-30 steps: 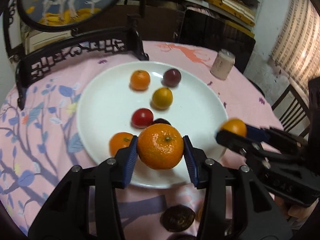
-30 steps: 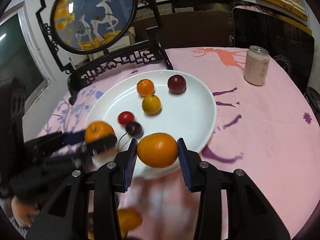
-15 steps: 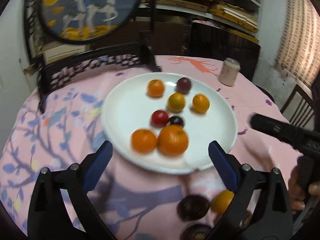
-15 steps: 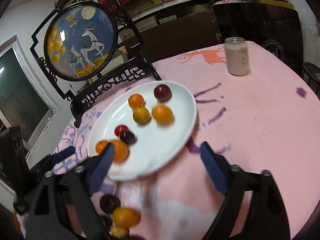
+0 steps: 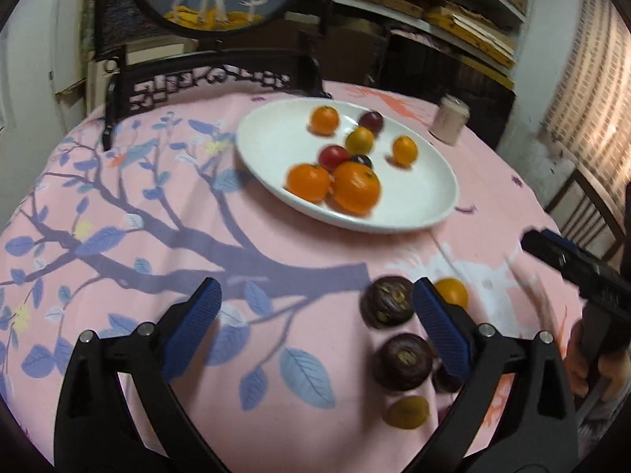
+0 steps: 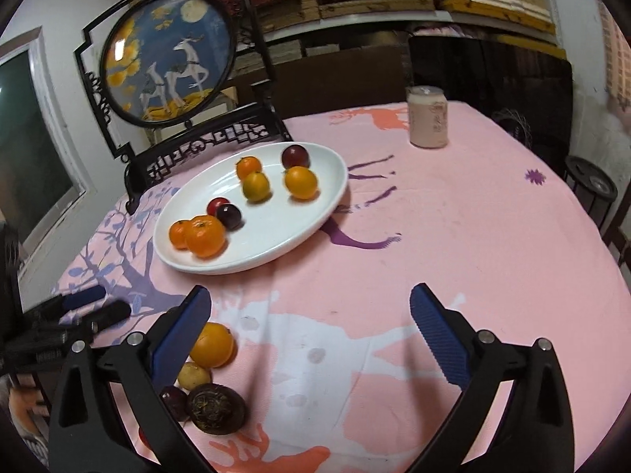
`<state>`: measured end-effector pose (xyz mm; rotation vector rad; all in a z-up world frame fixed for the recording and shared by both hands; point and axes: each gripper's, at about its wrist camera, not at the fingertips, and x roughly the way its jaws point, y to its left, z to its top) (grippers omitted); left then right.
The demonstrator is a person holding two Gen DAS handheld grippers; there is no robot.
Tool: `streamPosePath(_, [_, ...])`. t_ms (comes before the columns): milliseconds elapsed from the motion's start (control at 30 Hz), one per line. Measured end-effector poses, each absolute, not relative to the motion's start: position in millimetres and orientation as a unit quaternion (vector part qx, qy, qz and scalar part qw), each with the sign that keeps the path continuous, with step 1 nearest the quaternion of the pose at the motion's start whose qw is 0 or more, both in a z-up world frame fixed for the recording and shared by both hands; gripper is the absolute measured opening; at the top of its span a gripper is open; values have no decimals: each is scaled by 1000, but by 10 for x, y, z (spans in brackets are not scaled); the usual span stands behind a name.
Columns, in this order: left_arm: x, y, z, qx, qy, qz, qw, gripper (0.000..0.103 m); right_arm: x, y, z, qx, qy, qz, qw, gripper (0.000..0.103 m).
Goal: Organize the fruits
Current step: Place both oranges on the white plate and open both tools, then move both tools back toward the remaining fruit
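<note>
The white plate (image 6: 315,232) holds 7 fruits, 2 oranges (image 6: 205,235) touching at its 8 o'clock rim. Left gripper (image 5: 315,307) and right gripper (image 6: 309,311) gape wide, just opened, empty.

Seven fruits (image 6: 205,235) on white plate (image 6: 276,252), five more (image 6: 212,345) on tablecloth

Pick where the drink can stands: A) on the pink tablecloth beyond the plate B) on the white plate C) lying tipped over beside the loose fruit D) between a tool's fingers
A: the can stands upright on the tablecloth, past the plate and apart from it.
</note>
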<state>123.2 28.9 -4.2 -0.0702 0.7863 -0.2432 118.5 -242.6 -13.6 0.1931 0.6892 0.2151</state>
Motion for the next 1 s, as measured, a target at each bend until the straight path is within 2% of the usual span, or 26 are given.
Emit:
streamPosePath(233, [1189,-57,-107,38,390,-152,907,99,1276,-2576,-210,148,369,109,911,101])
streamPosePath(533, [1344,-232,-281,140,388,-86,907,101,1281,-2575,-217,163,374,114,906,101])
streamPosePath(667, [1479,72,-278,132,386,4,913,101,1272,-2558,-213,156,372,117,907,101])
streamPosePath(833, [1548,382,-298,45,415,-5,909,101,1259,-2518,-207,145,371,125,909,101])
streamPosePath(1000, [1430,132,-284,100,393,-31,913,101,1223,-2285,-231,103,382,172,902,101])
